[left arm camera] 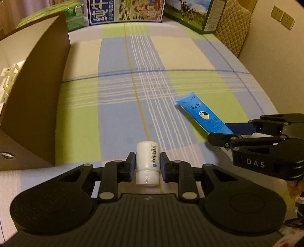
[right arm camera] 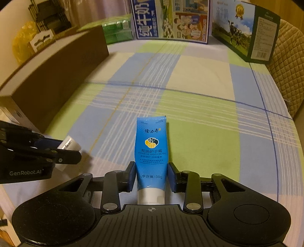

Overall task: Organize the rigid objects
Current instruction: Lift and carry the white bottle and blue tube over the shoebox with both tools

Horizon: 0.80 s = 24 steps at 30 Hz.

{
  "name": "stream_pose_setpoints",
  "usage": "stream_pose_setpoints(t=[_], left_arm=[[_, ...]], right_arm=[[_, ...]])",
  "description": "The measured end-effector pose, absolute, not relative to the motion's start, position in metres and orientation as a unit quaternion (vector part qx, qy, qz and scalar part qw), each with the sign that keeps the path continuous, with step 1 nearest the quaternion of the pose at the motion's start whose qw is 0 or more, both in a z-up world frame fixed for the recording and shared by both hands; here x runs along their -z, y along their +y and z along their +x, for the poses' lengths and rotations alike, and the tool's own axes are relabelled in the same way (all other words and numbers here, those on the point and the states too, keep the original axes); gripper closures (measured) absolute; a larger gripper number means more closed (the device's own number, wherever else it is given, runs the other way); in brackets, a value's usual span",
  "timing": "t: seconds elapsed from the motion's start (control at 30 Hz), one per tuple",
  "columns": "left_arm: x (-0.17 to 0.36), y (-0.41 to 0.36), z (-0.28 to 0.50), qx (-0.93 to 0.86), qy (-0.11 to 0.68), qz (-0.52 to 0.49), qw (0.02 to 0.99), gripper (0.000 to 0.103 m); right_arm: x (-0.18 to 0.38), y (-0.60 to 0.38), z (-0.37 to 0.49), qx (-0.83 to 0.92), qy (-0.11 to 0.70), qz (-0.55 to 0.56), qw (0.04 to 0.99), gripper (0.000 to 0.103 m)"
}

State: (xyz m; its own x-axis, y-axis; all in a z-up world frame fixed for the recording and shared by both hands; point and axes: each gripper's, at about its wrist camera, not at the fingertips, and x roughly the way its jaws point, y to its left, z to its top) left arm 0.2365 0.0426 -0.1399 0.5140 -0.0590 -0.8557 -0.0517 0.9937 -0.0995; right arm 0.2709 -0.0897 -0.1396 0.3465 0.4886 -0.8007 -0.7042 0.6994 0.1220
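A small white bottle (left arm camera: 146, 161) with a barcode lies on the plaid cloth between the fingers of my left gripper (left arm camera: 147, 163), cap toward the camera; the pads sit at its sides with slight gaps. A blue hand cream tube (right arm camera: 152, 152) lies between the fingers of my right gripper (right arm camera: 152, 174), white cap toward the camera; the pads are close to its sides. In the left wrist view the tube (left arm camera: 201, 114) lies to the right with the right gripper (left arm camera: 228, 133) around its near end. In the right wrist view the bottle (right arm camera: 69, 144) shows at left in the left gripper (right arm camera: 64, 150).
A brown cardboard box (left arm camera: 38, 95) stands open along the left of the table. Milk cartons (left arm camera: 125, 11) and a green package (left arm camera: 74, 17) line the far edge. A quilted chair back (right arm camera: 286, 62) stands at the right.
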Motion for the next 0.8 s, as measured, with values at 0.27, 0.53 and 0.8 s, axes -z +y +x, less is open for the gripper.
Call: stream_pose_setpoints(t=[0.27,0.53,0.8], left_arm=[[0.1,0.055,0.23,0.006,0.451,-0.072,0.889,0.081],[0.06,0.081,0.219,-0.006,0.411,-0.085,0.908,0.081],[0.028,0.13,0.196,-0.042,0.376,-0.102,0.92,0.081]], right_arm=[[0.096,-0.08,0.264,-0.385,0.414,-0.095,0.819,0.071],[0.06,-0.049,0.251,-0.414,0.394,-0.078,0.817,0.071],[0.03,0.001,0.23,-0.467,0.369,-0.06,0.801,0.071]])
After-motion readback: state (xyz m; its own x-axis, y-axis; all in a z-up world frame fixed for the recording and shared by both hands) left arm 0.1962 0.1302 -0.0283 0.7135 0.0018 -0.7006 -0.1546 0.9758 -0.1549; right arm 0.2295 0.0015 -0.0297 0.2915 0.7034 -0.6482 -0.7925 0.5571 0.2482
